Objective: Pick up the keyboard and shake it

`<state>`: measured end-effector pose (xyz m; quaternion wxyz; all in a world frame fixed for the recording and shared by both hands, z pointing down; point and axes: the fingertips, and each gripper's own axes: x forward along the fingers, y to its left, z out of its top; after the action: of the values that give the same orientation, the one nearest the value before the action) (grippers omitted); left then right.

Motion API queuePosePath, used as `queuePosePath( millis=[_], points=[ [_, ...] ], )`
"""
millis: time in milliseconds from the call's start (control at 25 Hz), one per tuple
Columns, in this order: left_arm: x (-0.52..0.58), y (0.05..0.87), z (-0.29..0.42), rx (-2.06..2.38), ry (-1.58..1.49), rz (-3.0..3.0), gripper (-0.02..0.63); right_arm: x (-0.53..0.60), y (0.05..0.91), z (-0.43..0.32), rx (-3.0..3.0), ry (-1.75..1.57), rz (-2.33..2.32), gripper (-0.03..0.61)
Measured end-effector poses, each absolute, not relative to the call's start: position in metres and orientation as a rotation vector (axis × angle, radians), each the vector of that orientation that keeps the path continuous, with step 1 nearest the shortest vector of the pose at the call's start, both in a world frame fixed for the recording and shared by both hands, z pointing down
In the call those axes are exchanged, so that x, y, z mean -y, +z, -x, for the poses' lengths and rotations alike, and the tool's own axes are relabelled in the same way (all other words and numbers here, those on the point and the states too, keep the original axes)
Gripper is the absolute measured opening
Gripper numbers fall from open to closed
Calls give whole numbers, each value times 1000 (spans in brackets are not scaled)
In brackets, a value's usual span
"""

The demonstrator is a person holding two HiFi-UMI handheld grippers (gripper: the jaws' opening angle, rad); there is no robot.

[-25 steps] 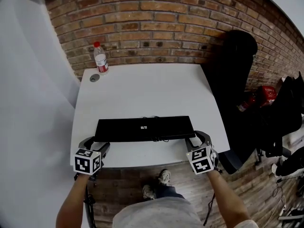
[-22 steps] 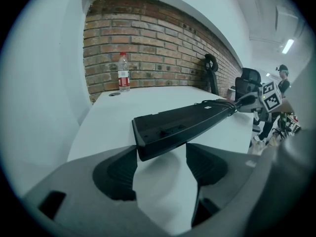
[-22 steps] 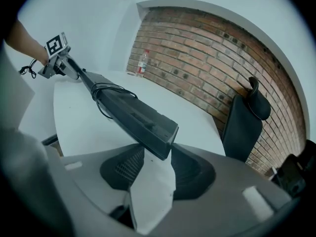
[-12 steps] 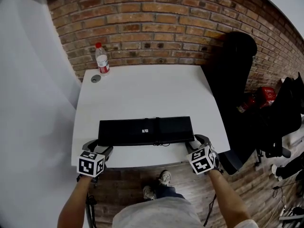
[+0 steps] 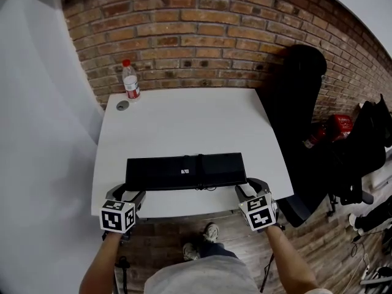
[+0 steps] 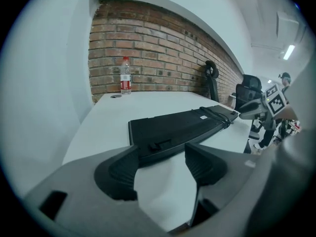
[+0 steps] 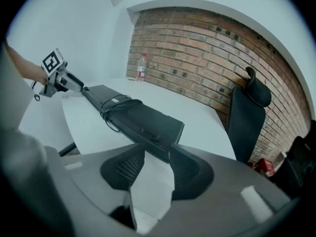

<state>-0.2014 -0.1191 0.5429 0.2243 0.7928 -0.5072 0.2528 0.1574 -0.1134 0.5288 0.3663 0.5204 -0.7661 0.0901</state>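
At keyboard [image 5: 184, 171] ends, left fingers [image 6: 118, 174], right fingers [image 7: 190, 169] half-open, clamped.

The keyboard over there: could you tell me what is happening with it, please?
A person grips the keyboard at both ends, the left claw on one end and the right claw on the other, near the front edge of the white table. Its cable is wrapped round its middle. A bottle stands at the far corner.
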Motion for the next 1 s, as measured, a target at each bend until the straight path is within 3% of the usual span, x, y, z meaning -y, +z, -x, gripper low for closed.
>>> queuePosePath(
  millis=[600, 840, 1000],
  points=[
    [98, 464, 96, 1300, 460, -2401, 202, 96, 447, -68, 2297, 293, -1406, 80],
    [88, 441, 64, 1275, 364, -2448, 98, 86, 420, -49, 2390, 280, -1426, 11],
    [81, 434, 50, 1275, 346, -2457, 6, 82, 413, -44, 2419, 283, -1405, 11]
  ],
)
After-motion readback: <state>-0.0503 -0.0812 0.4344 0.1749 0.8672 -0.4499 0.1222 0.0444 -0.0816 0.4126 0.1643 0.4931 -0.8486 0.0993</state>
